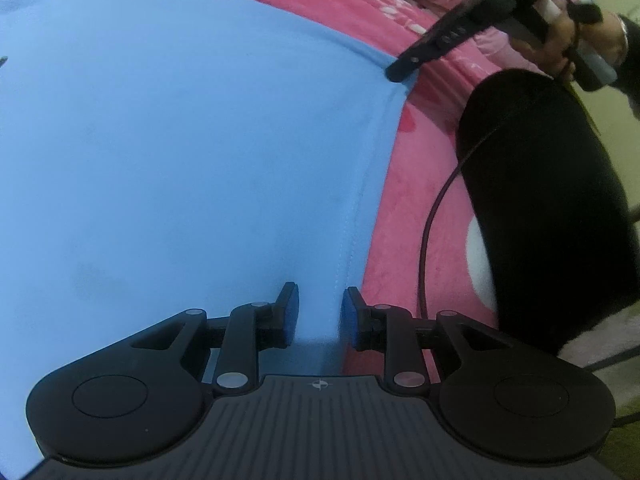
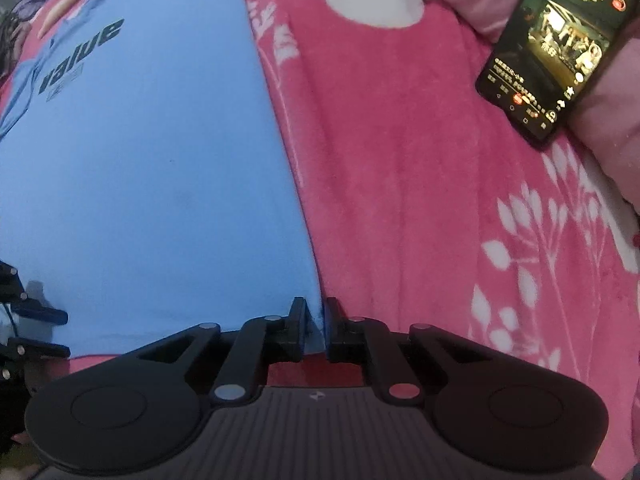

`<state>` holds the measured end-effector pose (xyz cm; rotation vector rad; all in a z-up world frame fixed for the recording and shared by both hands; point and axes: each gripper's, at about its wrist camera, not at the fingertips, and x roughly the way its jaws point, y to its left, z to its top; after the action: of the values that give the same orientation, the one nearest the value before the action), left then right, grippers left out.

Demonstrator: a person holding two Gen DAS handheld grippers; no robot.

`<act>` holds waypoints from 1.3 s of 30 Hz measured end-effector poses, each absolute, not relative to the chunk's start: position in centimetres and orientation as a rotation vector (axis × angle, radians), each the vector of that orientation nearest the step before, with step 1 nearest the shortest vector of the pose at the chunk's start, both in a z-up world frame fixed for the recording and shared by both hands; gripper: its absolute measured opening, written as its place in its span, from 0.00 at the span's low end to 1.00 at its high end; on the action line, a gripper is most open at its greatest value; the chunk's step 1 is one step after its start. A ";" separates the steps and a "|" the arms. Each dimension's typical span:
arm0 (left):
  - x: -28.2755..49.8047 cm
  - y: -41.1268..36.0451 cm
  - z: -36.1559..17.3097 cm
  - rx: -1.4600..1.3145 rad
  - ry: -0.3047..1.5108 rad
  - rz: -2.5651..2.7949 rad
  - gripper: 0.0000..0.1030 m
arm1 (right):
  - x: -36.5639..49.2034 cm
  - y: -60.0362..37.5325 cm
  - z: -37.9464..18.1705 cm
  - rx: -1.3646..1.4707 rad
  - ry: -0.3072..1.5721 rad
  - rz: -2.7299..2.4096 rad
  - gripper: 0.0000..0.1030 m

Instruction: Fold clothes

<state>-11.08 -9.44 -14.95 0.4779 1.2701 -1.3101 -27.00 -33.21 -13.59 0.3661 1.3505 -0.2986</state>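
A light blue T-shirt [image 1: 180,140] lies flat on a pink blanket [image 1: 420,200]; dark "value" print shows on its far part [image 2: 80,52]. My left gripper [image 1: 320,316] stands open at the near hem, with blue cloth and a seam between its pads. It also shows at the left edge of the right wrist view, left gripper [image 2: 40,332], fingers apart around the hem. My right gripper [image 2: 316,328] is shut on the shirt's [image 2: 140,180] right bottom corner, a small fold of cloth pinched between the pads. From the left wrist view the right gripper [image 1: 394,74] touches that same corner.
A lit phone [image 2: 560,48] leans against pale pink bedding [image 2: 608,120] at the far right. The pink blanket [image 2: 400,200] has white flower prints. A person's hand [image 1: 560,44] holds the right gripper. A dark-clothed limb [image 1: 540,200] and a thin cable [image 1: 428,240] lie right of the shirt.
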 end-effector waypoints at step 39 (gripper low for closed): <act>24.3 -14.6 -15.9 0.028 0.888 -0.692 0.27 | 12.0 -51.1 -12.5 0.573 0.811 -0.317 0.42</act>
<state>24.33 -14.57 -15.91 0.0275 0.8884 -0.6924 11.97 -51.13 -12.52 0.5727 0.8111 -0.3174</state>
